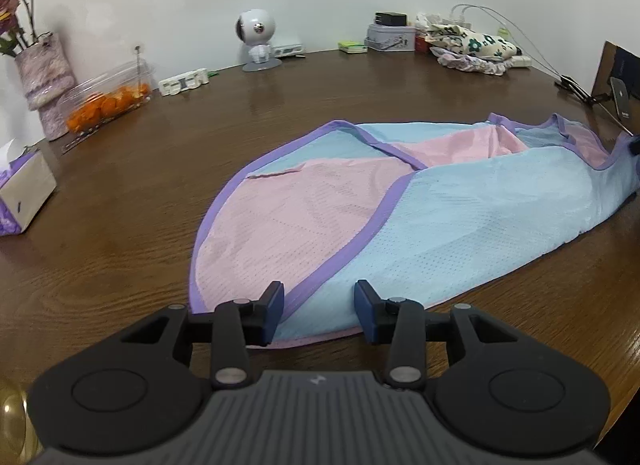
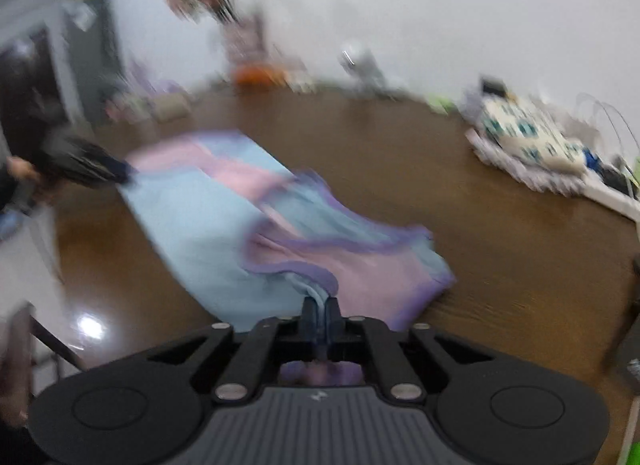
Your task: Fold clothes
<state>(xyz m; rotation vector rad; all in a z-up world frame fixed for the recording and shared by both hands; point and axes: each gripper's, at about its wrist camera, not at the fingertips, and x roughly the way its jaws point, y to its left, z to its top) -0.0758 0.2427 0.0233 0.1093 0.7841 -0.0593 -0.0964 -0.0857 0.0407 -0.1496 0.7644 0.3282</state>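
A pink and light-blue mesh vest (image 1: pixel 400 201) with purple edging is lying spread across the brown wooden table (image 1: pixel 120 233), its layers partly folded over one another so that pink and blue panels are overlapping and a purple band is running diagonally through the middle. The left gripper (image 1: pixel 319 307) is hovering over the near hem of the vest with its blue pads (image 1: pixel 274 313) standing apart — cloth is showing in the gap between them, but the pads are not pressing on it. In the right wrist view, which is blurred, the right gripper (image 2: pixel 320 315) is pinching a bunched fold of blue cloth at the other end of the vest (image 2: pixel 224 233), its two fingers nearly together with the fabric squeezed between them and more purple-edged cloth showing beneath the jaws. In that same view the left gripper (image 2: pixel 104 173) is appearing as a dark shape at the far end of the garment, with part of a hand (image 2: pixel 20 169) behind it. Further out on the table, along the white wall, a clear tub of orange fruit (image 1: pixel 108 103) is sitting beside a vase of dried flowers (image 1: pixel 44 81), a tissue box (image 1: pixel 24 193) is standing near the left edge, a small white round-headed figure (image 1: pixel 256 41) is standing at the back, and a pile of floral cloth (image 1: pixel 476 47) is resting beside a tin box (image 1: pixel 390 37) — a phone on a stand (image 1: pixel 620 99) is leaning at the far right.
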